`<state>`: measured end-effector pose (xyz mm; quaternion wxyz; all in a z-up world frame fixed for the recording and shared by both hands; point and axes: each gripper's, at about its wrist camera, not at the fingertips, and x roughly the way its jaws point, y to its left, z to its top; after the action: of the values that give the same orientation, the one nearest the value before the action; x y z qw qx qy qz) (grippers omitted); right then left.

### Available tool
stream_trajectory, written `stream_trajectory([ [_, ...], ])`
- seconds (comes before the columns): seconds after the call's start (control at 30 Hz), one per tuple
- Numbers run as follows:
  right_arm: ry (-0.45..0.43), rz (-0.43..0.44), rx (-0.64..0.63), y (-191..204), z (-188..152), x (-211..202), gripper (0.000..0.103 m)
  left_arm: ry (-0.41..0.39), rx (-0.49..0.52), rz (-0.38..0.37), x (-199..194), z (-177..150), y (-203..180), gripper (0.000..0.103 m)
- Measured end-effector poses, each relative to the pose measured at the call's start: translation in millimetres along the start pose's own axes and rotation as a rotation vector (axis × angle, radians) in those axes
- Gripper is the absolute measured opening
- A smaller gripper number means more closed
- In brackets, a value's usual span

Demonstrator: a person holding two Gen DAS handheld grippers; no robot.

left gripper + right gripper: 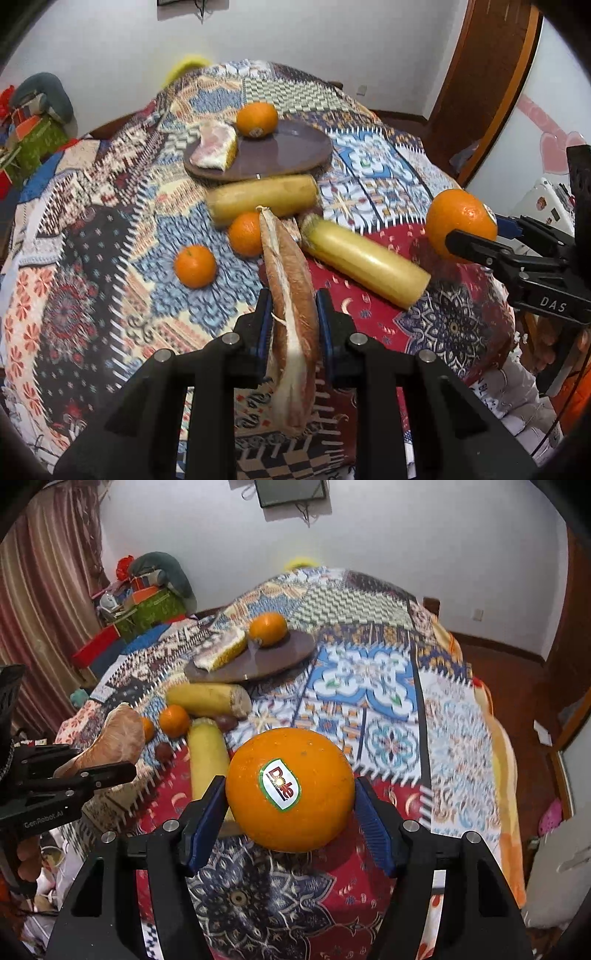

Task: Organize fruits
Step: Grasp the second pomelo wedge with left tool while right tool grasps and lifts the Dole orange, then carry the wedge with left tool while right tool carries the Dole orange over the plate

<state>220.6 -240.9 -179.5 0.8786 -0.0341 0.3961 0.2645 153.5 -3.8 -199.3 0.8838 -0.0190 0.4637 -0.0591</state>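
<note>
Fruit stock, sorting part done. On the brown plate near the far edge of the patterned tablecloth: one orange and one pomelo wedge, which I count as placed. In my left gripper, jaws narrow and clamped on a second pomelo segment, held clear of the cloth. In my right gripper, jaws at medium width and gripping a stickered orange, also clear of the cloth. Outstanding on the cloth, mid-table toward the near edge: two small oranges, two long yellow wrapped fruits, and small dark fruits I cannot identify. I judge two deliveries pending and the rest untouched.
</note>
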Motion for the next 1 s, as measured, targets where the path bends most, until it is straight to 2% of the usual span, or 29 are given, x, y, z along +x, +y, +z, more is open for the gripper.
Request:
stream_trajectory([
  [0.4, -0.099, 0.046, -0.011, 16.7, 40.9, -2.4, 0.065, -0.081, -0.022, 0.002, -7.8, 37.7, 15.0, 0.023],
  [1.0, -0.195, 0.024, -0.077, 17.5, 103.5, 23.4, 0.065, -0.173, -0.012, 0.019, 6.5, 105.9, 37.8, 0.023],
])
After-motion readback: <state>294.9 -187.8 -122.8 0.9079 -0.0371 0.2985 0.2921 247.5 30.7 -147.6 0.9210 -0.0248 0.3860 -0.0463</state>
